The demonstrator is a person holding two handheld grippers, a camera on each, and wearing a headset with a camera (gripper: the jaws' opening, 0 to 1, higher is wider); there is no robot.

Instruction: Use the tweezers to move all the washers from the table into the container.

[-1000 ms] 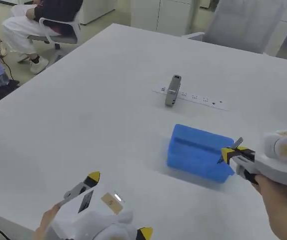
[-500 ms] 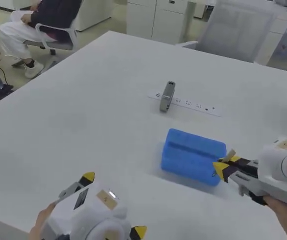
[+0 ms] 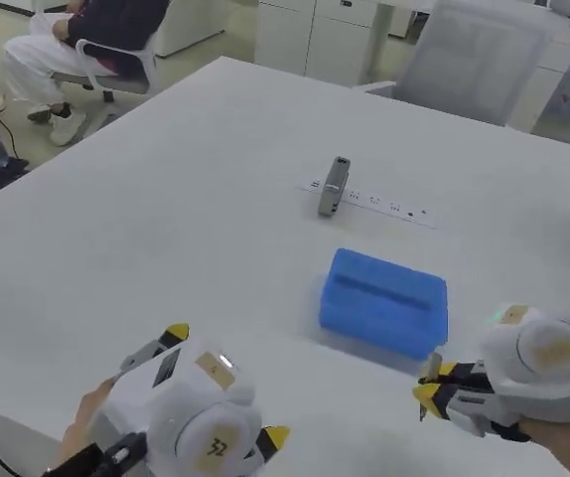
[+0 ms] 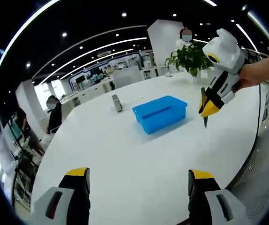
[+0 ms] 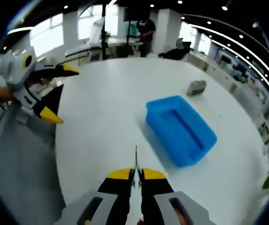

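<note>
The blue open container [image 3: 384, 303] sits on the white table [image 3: 166, 229], right of centre. My right gripper [image 3: 429, 385] hovers just in front of the container's near right corner, shut on thin metal tweezers [image 5: 136, 161] that stick out past its yellow tips. In the left gripper view the right gripper [image 4: 208, 107] hangs to the right of the container [image 4: 159, 111], with the tweezers [image 4: 205, 121] pointing down at the table. My left gripper [image 3: 224, 384] is low at the near left, open, with nothing between its jaws [image 4: 139, 180].
A white power strip [image 3: 376, 199] with a grey device [image 3: 334, 186] standing on it lies behind the container. Office chairs [image 3: 474, 60] stand at the far edge, and a seated person [image 3: 76, 40] is at far left. The table's near edge is close to both grippers.
The right gripper, still holding the tweezers, has drawn back from over the container's right end toward the near edge of the table. The left gripper has stayed open and hardly moved.
</note>
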